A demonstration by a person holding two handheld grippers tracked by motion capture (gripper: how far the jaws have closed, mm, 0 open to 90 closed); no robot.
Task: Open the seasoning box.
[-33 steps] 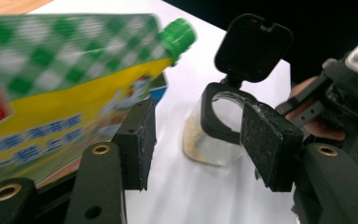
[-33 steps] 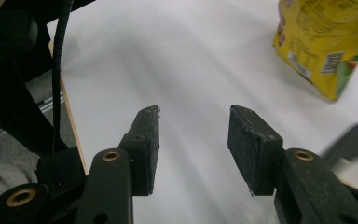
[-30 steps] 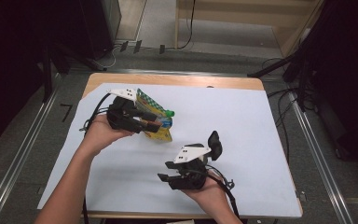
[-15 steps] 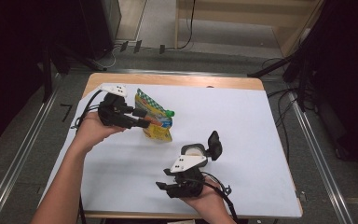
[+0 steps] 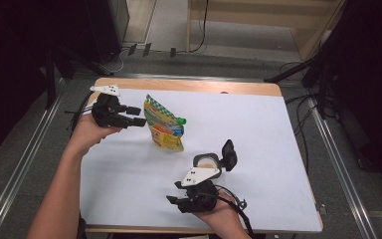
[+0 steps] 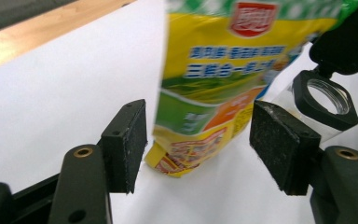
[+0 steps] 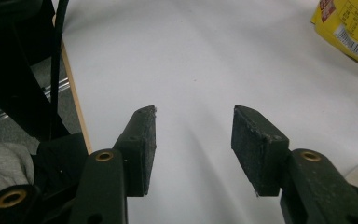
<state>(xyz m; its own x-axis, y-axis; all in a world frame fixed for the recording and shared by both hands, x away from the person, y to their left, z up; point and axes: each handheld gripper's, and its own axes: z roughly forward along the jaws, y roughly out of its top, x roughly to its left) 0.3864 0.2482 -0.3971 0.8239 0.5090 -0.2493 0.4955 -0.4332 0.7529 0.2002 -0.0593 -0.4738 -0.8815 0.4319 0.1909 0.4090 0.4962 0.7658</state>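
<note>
The yellow-and-green pouch (image 5: 164, 124) stands alone on the white table (image 5: 278, 129), left of centre; the left gripper (image 5: 138, 117), at its nine o'clock, has just let go and backed off, jaws spread and empty. At the pouch's five o'clock the right gripper (image 5: 173, 203) waits half open beside a small open jar (image 5: 206, 161), so I'd say the jar comes next.

Bright, even overhead light; dark, slightly soft surroundings.

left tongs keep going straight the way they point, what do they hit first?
Likely the upright yellow-and-green spouted plastic pouch, straight ahead of the open left tongs; pads clear of it.
</note>
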